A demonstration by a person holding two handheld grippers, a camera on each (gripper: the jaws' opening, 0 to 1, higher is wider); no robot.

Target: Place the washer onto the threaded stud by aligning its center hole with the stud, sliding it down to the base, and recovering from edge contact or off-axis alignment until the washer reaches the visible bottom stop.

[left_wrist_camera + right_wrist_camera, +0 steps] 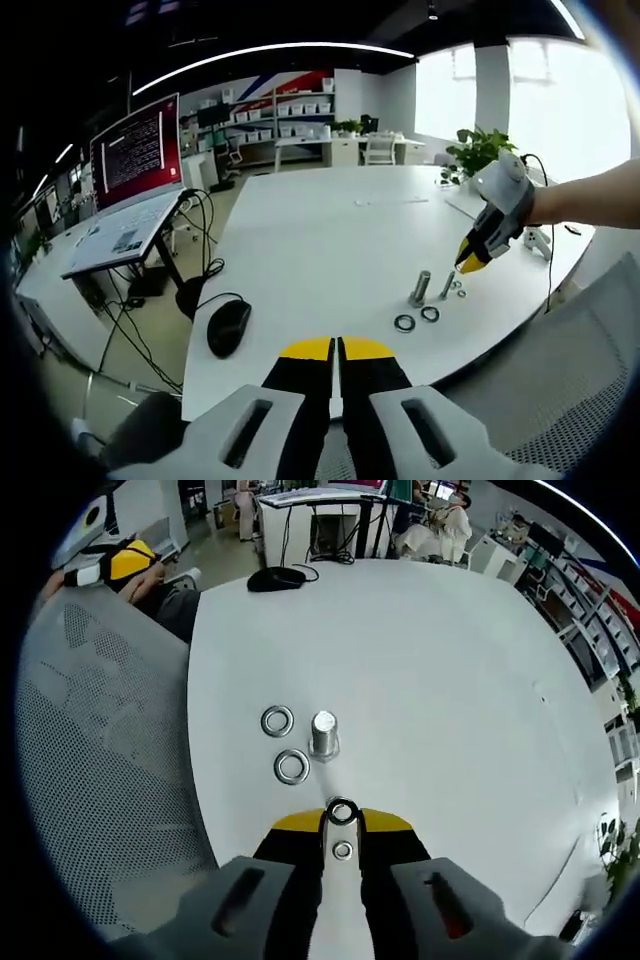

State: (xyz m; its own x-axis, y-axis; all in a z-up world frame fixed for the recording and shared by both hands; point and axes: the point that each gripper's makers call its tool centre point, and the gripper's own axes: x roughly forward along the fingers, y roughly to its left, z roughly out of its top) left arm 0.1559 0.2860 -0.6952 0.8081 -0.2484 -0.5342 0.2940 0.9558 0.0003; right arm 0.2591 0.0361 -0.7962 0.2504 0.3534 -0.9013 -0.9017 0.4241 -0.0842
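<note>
No legible writing; washer [342,812] between jaws

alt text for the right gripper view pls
The right gripper hovers over a white table, a small washer at its yellow tips. Just ahead stands a threaded stud, with two larger washers lying flat beside it.

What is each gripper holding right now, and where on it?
The left gripper is shut on nothing. In the right gripper view, the right gripper seems to pinch a small washer by its rim at the fingertips, short of the stud.
</note>
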